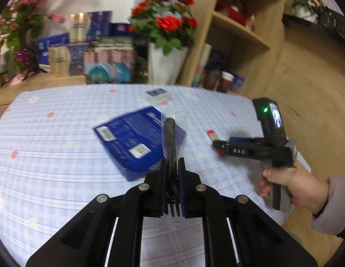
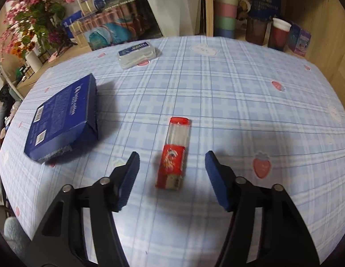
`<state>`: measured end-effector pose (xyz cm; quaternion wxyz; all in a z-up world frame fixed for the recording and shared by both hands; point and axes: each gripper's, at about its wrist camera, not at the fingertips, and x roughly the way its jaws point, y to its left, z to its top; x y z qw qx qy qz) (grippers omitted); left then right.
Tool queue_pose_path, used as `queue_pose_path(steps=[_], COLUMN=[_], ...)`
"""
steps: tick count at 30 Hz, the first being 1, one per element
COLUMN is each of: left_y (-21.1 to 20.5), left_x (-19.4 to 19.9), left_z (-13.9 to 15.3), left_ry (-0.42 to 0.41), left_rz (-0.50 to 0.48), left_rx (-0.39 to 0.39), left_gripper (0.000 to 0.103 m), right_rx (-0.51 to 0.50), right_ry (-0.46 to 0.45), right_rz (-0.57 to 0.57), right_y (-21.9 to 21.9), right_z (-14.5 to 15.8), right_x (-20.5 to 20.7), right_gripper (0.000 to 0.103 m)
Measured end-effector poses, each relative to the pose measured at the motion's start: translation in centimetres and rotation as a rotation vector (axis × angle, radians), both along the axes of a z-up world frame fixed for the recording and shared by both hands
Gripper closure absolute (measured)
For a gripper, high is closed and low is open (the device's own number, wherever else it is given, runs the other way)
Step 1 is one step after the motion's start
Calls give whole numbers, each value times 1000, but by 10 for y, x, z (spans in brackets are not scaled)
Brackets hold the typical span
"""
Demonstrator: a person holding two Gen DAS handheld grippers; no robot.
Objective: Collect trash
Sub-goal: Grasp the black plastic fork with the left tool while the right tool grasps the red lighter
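Trash first: my left hand-held gripper (image 1: 172, 166) clamps a wrapped black fork (image 1: 171, 140) at frame centre. Only the right view shows my right hand-held gripper (image 2: 171, 165) spread wide around the red packet (image 2: 173, 153), table (image 2: 239, 93) bare to its right, blue box (image 2: 63, 120) left.

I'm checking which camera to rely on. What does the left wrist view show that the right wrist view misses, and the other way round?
Only the left wrist view shows the left gripper shut on a black plastic fork in a clear wrapper, plus the person's right hand and red roses. Only the right wrist view shows the right gripper open around the whole red packet, without touching it. Both show the blue box, the small white pack and the checked tablecloth.
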<state>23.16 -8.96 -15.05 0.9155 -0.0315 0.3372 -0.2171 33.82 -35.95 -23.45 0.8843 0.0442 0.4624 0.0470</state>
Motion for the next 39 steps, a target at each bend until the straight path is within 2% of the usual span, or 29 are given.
queue_pose_path(steps=[4, 8, 11, 13, 16, 21, 32, 39], left_y=[24, 46, 58, 63, 69, 78, 87, 93], left_x=[-5, -7, -11, -15, -22, -37, -72, -103], left_z=[4, -1, -3, -3, -2, 6, 30, 45], left_ry=[-11, 10, 13, 9, 7, -8, -45, -75], left_rz=[55, 110, 138, 147, 154, 163, 160, 150], left_rx=[-18, -49, -57, -59, -68, -70, -76, -77], left_gripper=[93, 93, 93, 93, 93, 93, 93, 93], right_rx=[-15, -75, -84, -87, -74, -76, 56, 101], right_ry=[26, 20, 25, 33, 36, -36, -168, -238], right_rz=[-43, -59, -50, -36, -15, 6, 40, 53], right_y=[6, 13, 15, 16, 18, 23, 42, 57], right_z=[-9, -11, -10, -10, -8, 9, 60, 84], right_x=[13, 16, 15, 12, 5, -18, -83, -134], right_gripper=[48, 54, 63, 77, 77, 77, 77, 77])
